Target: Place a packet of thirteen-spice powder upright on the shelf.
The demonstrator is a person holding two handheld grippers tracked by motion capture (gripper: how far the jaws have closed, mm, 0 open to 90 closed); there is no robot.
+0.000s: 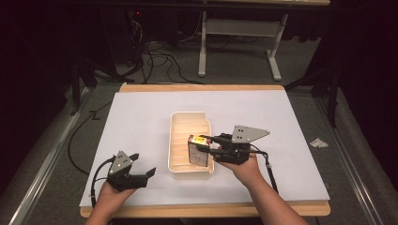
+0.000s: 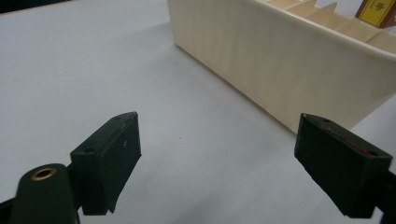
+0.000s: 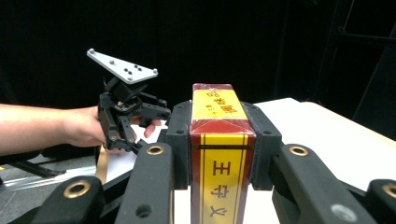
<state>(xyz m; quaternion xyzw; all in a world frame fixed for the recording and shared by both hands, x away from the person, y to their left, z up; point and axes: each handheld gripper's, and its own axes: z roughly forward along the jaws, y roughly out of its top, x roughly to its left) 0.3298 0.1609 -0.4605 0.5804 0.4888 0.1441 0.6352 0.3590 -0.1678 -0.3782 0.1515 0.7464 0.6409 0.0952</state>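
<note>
Your right gripper (image 1: 206,143) had its jaws clamped on the two broad faces of a red-and-yellow box (image 1: 197,150) printed with Chinese characters, and you held it over the near end of the cream slotted tray (image 1: 174,140), its lower part already between the dividers. In the right gripper view the box (image 3: 219,158) ran straight out along the jaws, long axis in line with them, its end face pointing away from your hand. Seen from above, it stood on edge across the tray's width, parallel to the dividers, so the move ahead seemed to hinge on keeping that face square to the slot as it went down.

Your left gripper (image 1: 143,165) sat well to the left of the tray on the white table sheet (image 1: 141,112), jaws spread wide with nothing between them, aimed at the tray's side wall (image 2: 280,60). The right hand was clearly the one nearer the work.
</note>
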